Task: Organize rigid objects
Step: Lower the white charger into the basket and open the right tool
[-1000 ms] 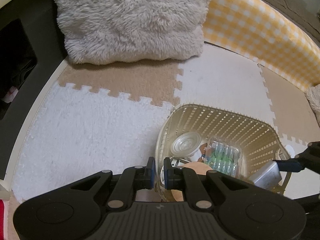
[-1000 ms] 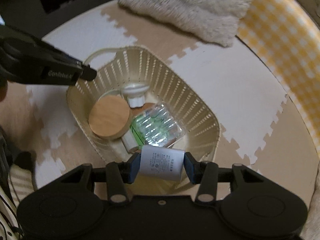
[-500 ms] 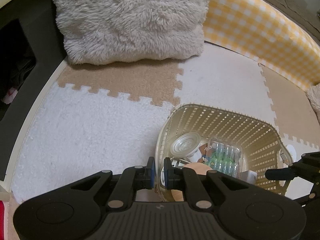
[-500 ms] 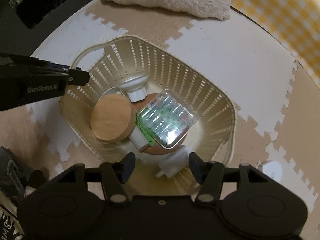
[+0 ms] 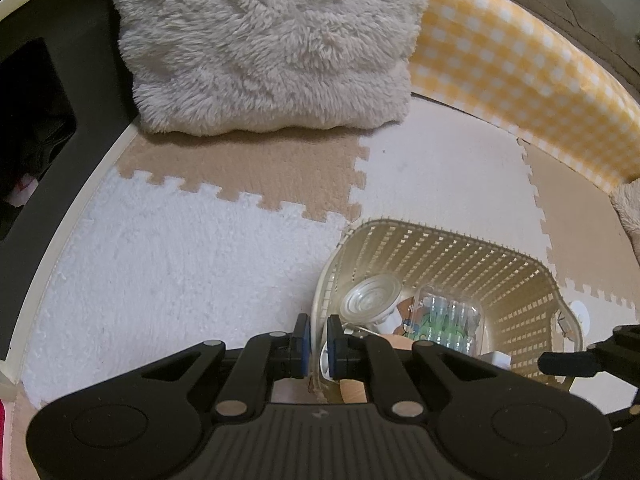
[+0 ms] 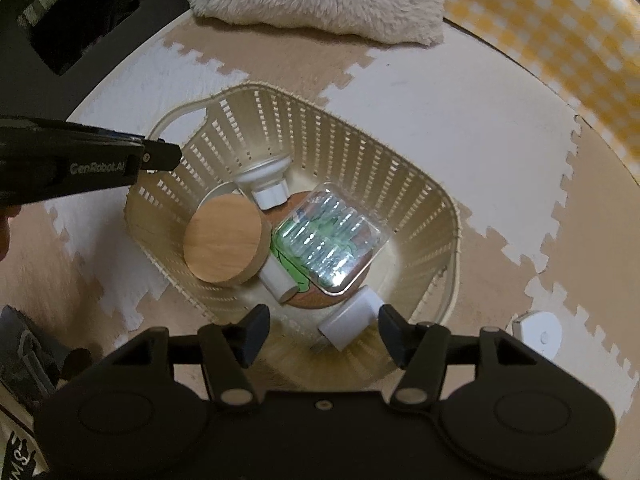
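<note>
A cream slatted basket (image 6: 404, 184) (image 5: 516, 280) sits on the foam mats. It holds a round wooden lid (image 6: 224, 240), a clear blister pack with green contents (image 6: 332, 236), a white suction cup (image 6: 266, 182) and a white charger block (image 6: 352, 320) near its front wall. My right gripper (image 6: 322, 332) is open and empty above the basket's near edge. My left gripper (image 5: 317, 346) is shut on the basket's rim at the handle side; it also shows in the right wrist view (image 6: 160, 156).
A fluffy cream cushion (image 5: 272, 44) lies at the back. A yellow checked edge (image 5: 520, 72) runs along the right. A small white object (image 6: 538, 330) lies on the mat right of the basket. Dark furniture (image 5: 36, 120) stands left.
My right gripper opened and let the white charger block fall into the basket, then rose and pulled back a little. My left gripper has kept its hold on the rim.
</note>
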